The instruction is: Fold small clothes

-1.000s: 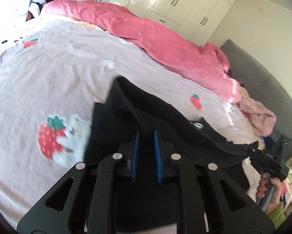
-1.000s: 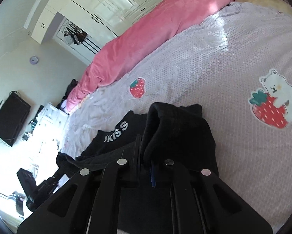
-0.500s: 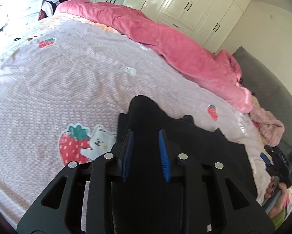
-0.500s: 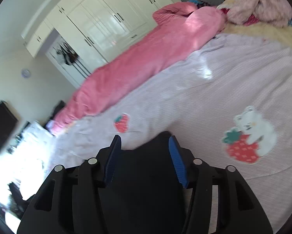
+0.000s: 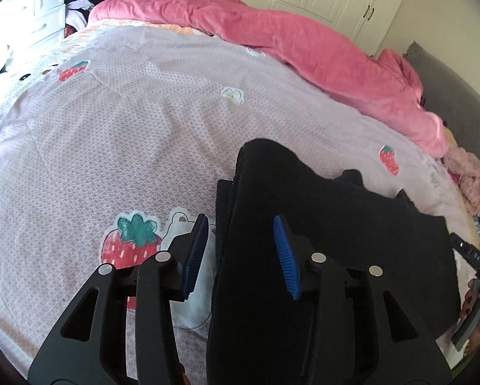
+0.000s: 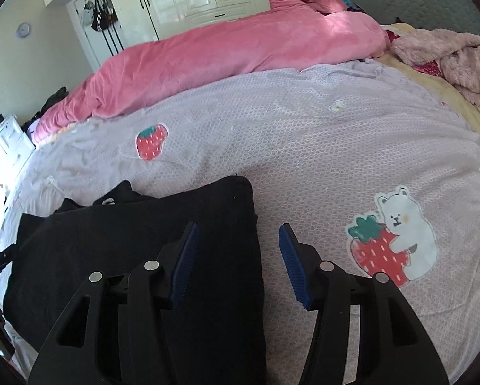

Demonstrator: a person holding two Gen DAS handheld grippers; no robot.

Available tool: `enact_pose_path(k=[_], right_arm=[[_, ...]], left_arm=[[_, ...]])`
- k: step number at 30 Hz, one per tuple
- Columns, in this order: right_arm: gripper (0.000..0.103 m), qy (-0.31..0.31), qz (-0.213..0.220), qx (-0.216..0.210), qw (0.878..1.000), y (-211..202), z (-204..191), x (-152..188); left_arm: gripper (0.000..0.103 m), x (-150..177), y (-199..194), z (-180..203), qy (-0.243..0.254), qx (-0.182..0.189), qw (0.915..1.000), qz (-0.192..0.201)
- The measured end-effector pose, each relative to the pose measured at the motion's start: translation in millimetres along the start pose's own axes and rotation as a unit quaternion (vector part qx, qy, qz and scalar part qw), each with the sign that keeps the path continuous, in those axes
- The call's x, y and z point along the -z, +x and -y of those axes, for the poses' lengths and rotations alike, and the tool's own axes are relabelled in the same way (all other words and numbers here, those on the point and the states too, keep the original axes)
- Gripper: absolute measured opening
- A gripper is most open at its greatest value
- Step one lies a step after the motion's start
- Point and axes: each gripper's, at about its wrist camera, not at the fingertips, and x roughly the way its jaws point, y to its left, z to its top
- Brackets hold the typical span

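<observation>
Near end of black garment (image 5: 336, 240) cut off by bottom edge, partly hidden behind left gripper (image 5: 240, 250) frame. Same in right wrist view: hem lost under right gripper (image 6: 236, 253) body. White print on garment (image 6: 108, 201) mostly tucked under fold, unreadable. Hand (image 5: 477, 301) at right edge cropped, only fingertips and part of handle seen. Dresser (image 5: 31, 16) overexposed, detail lost.

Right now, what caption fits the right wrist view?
Right gripper open above the black garment's edge on the strawberry-print bedspread.
</observation>
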Motion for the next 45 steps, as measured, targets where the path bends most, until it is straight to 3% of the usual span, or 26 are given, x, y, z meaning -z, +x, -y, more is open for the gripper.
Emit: enact_pose_path(k=[3, 5, 15, 18, 26, 35, 41, 45], right_arm=[[0.051, 0.005, -0.007, 0.003, 1.000, 5.4, -0.3, 0.2], [0.049, 0.005, -0.008, -0.001, 1.000, 4.6, -0.4, 0.3], [0.011, -0.005, 0.002, -0.006, 1.000, 2.1, -3.4, 2.3], [0.008, -0.009, 0.020, -0.003, 1.000, -4.9, -4.7, 4.1], [0.007, -0.023, 0.071, 0.000, 0.997, -25.9, -13.7, -3.1], [0.009, -0.044, 0.012, 0.070, 0.997, 16.2, -14.4, 6.5], [0.029, -0.034, 0.013, 0.078, 0.996, 13.5, -10.3, 7.6], [0.041, -0.023, 0.015, 0.074, 0.997, 4.2, -7.5, 7.7]], left_arm=[[0.031, 0.9, 0.5, 2.9, 0.007, -0.002, 1.0000, -0.004], [0.007, 0.8, -0.1, 4.3, 0.007, 0.002, 1.0000, -0.005], [0.003, 2.7, -13.7, 13.1, 0.027, 0.001, 0.9996, 0.011], [0.003, 2.8, -21.4, 16.5, 0.034, 0.001, 0.9992, 0.023], [0.003, 4.6, -55.0, 12.7, 0.025, 0.001, 0.9971, 0.072], [0.004, 13.6, -5.4, -3.7, 0.007, -0.031, 0.9993, 0.018], [0.009, 19.3, -4.3, 1.3, 0.013, -0.048, 0.9986, 0.016], [0.014, 20.1, -10.5, -0.3, 0.006, -0.040, 0.9991, 0.014]])
